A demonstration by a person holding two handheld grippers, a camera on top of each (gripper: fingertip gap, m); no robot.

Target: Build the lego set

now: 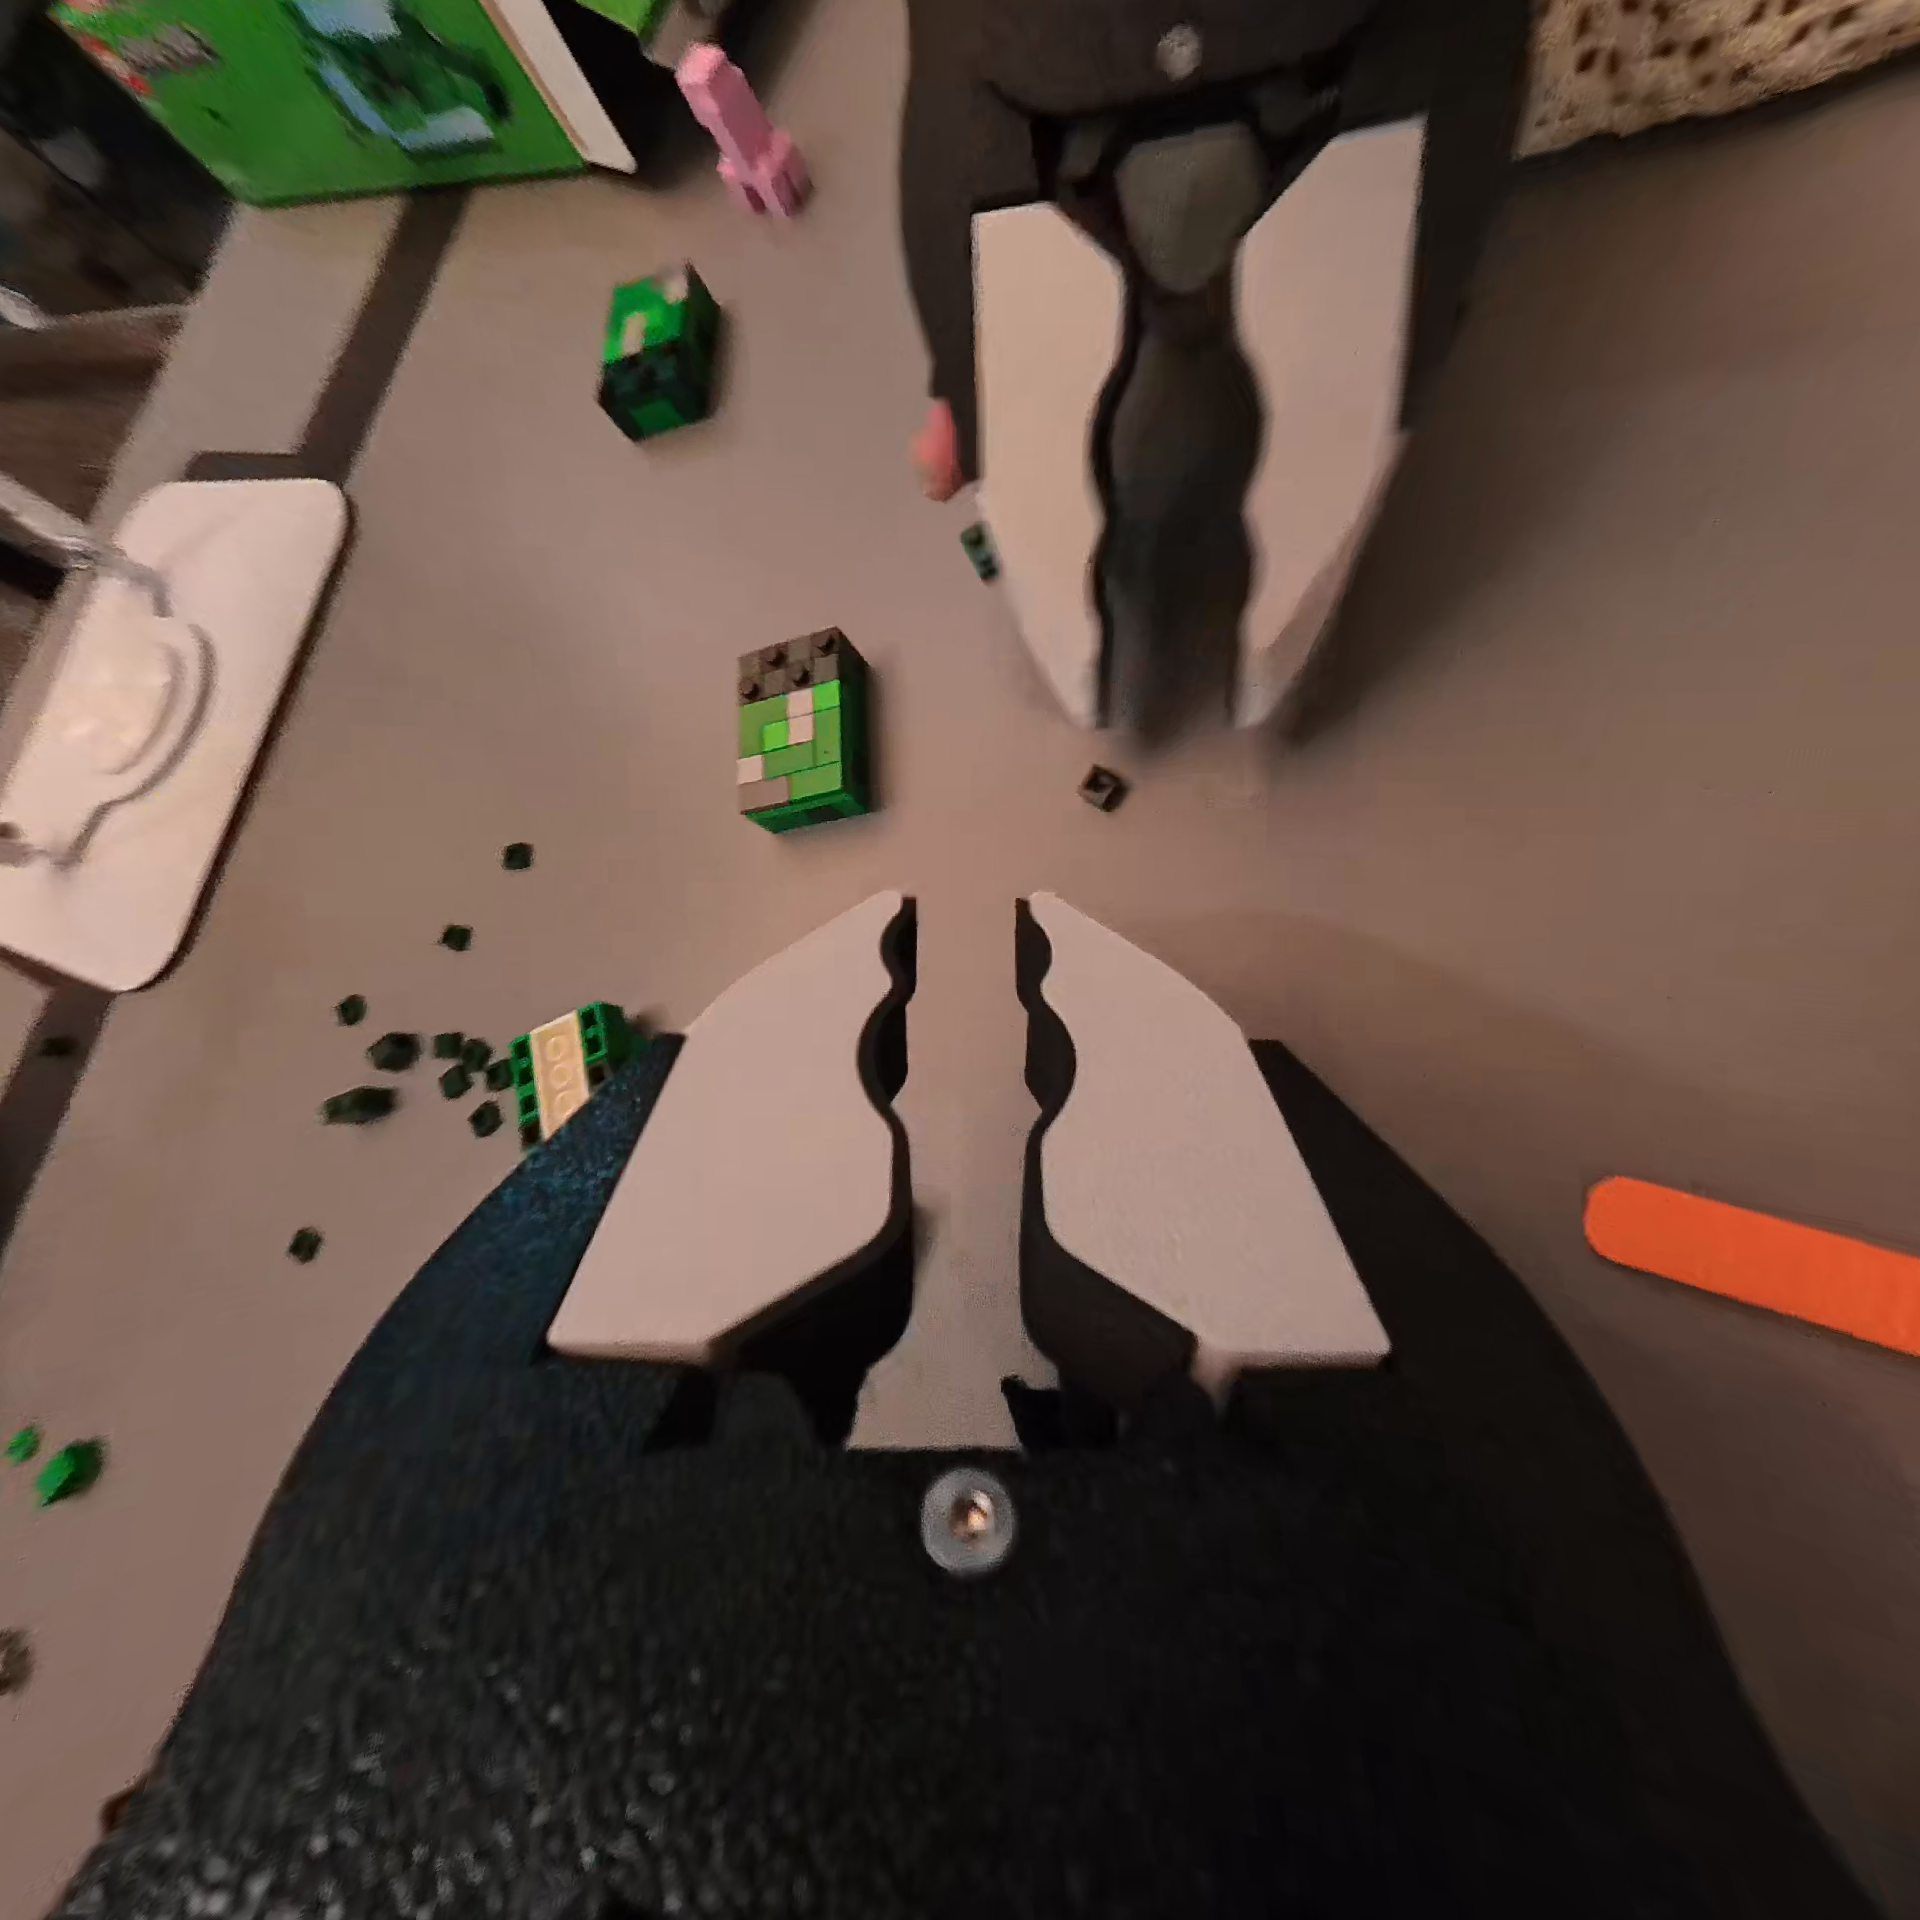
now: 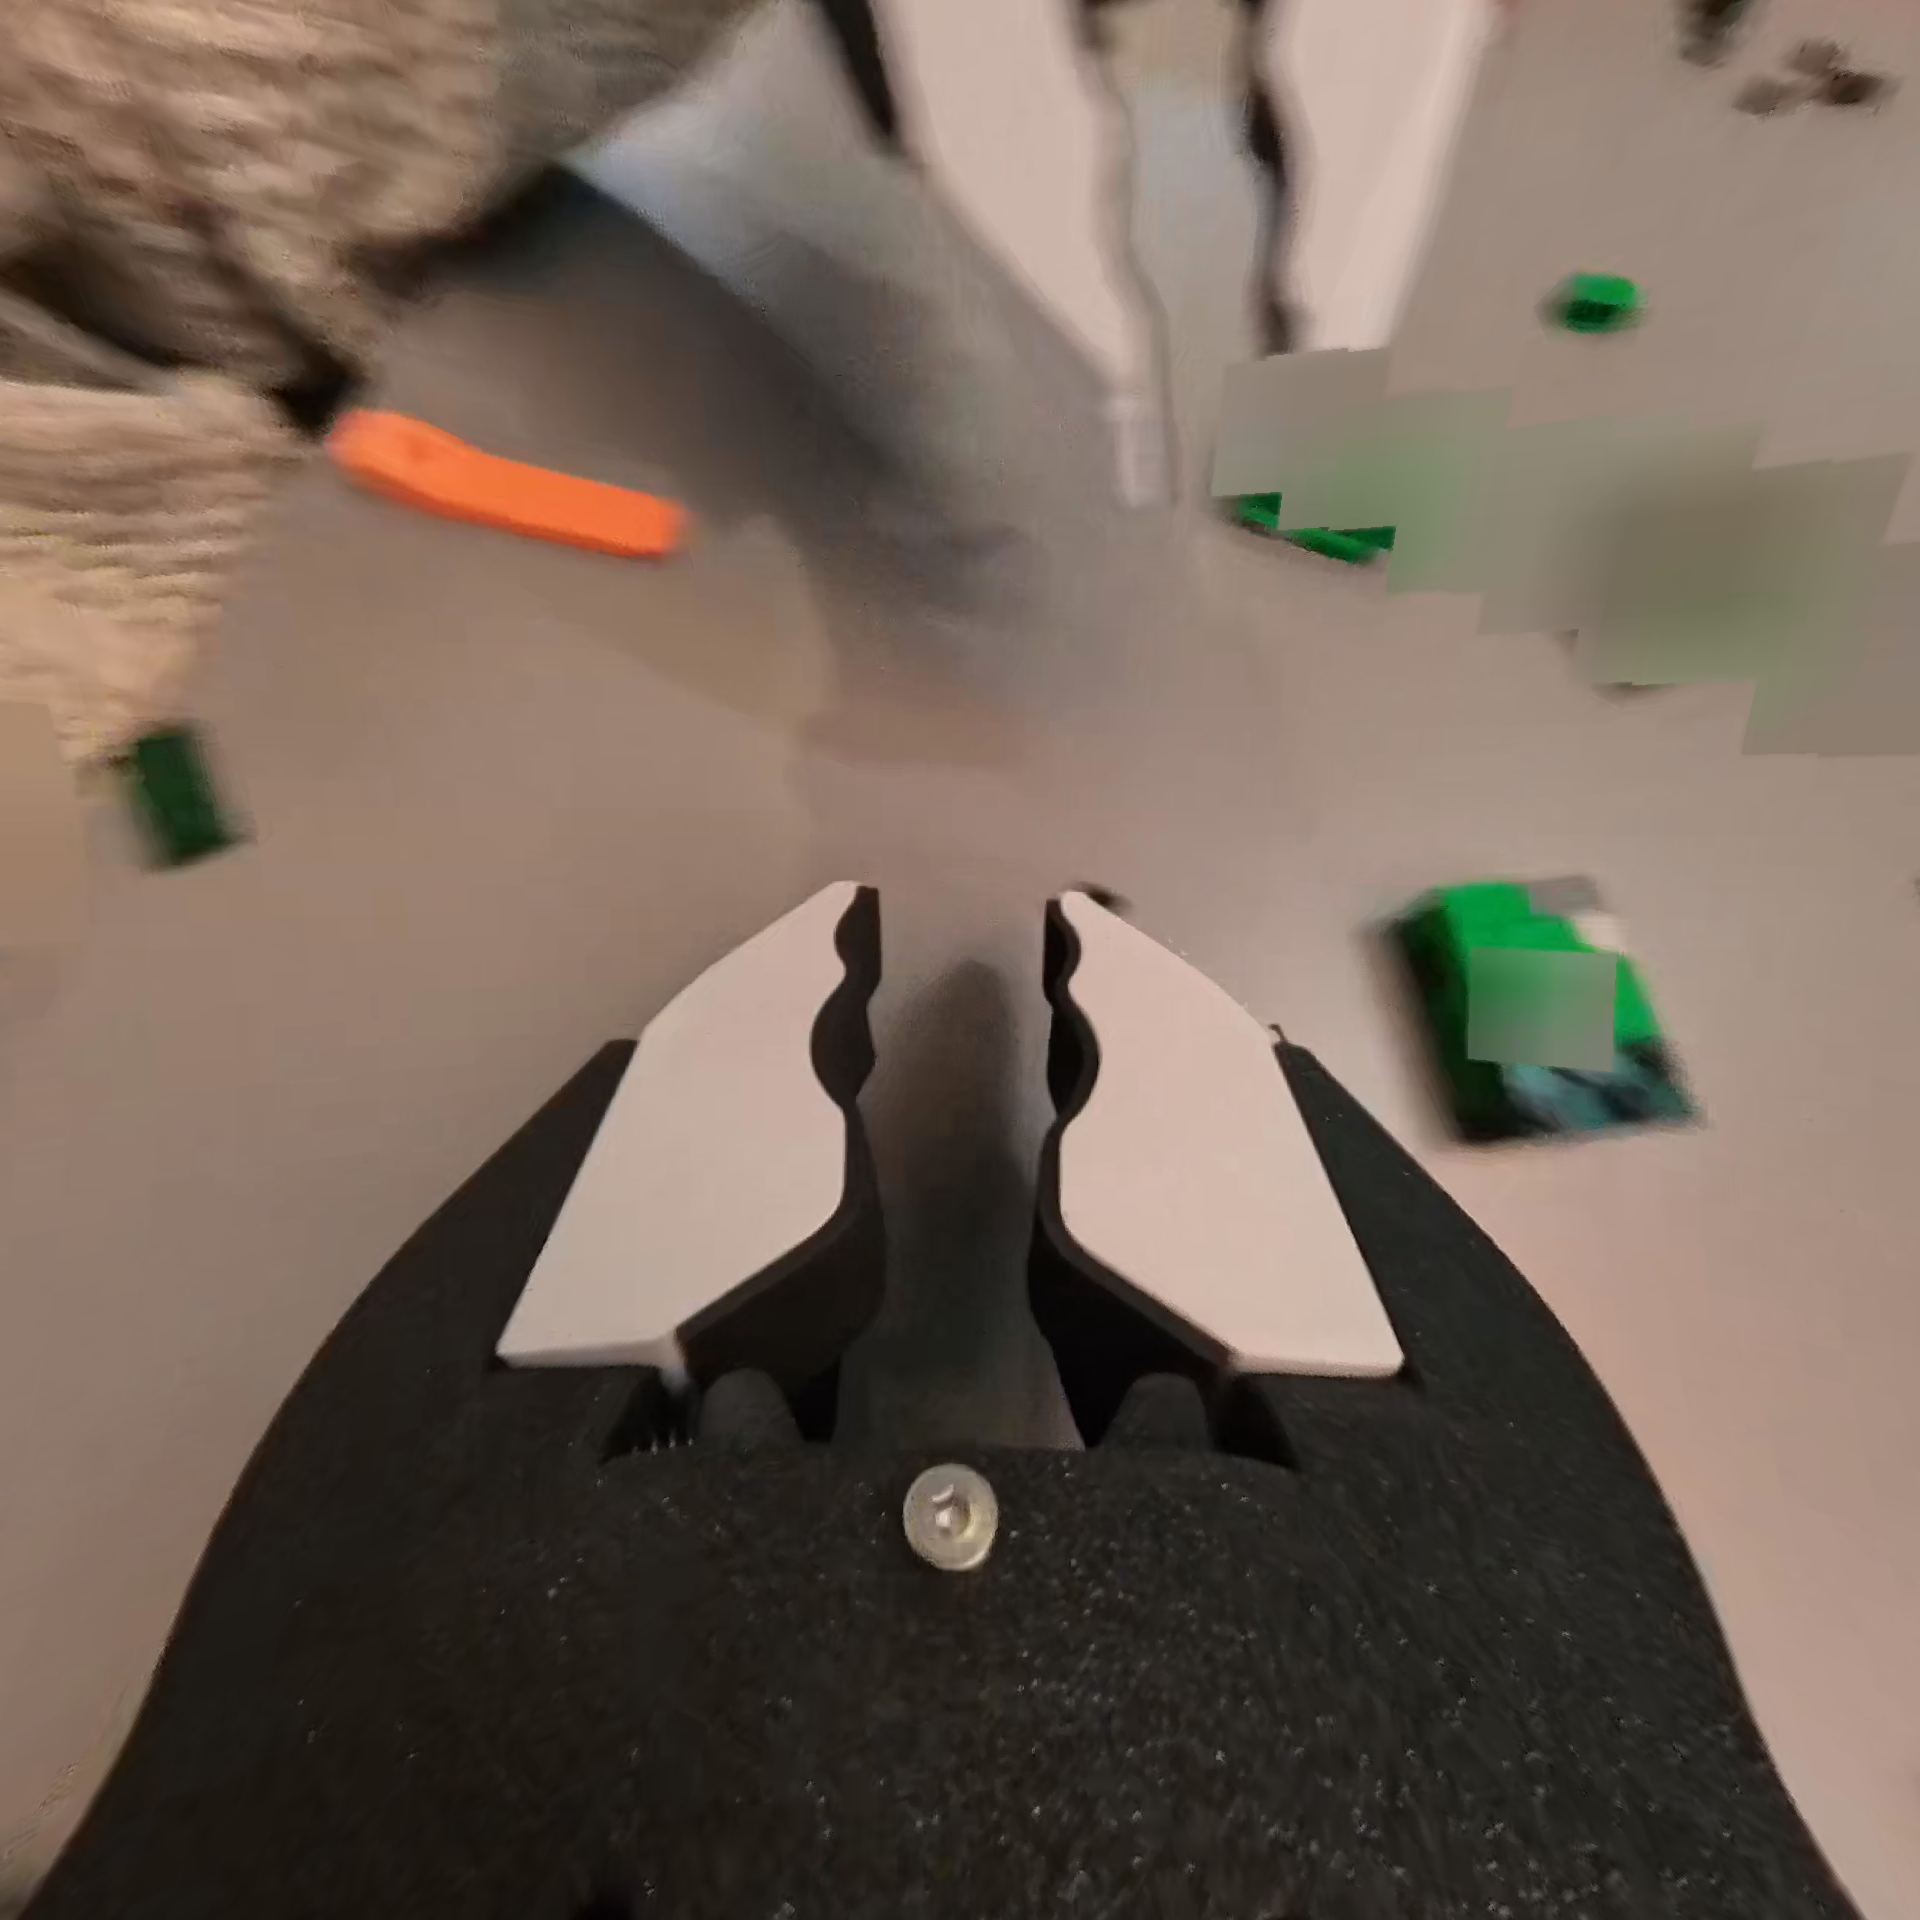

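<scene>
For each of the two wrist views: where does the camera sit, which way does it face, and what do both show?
Left wrist view: sits behind the left gripper, jaws apart and empty, facing the green-and-grey brick block; the right gripper points back at it.
Right wrist view: sits behind the right gripper, also open, facing the grey tabletop; heavily blurred.
Shared: the flat orange tool and the opposite gripper.

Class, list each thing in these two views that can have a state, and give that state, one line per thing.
left gripper: open, empty.
right gripper: open, empty.
green block build: partly built, on the table, untouched.
darker green build: lying apart, untouched.
small dark green pieces: loose, scattered.
orange separator tool: lying flat, unused.
pink figure: assembled; too blurred to judge its pose.
</scene>
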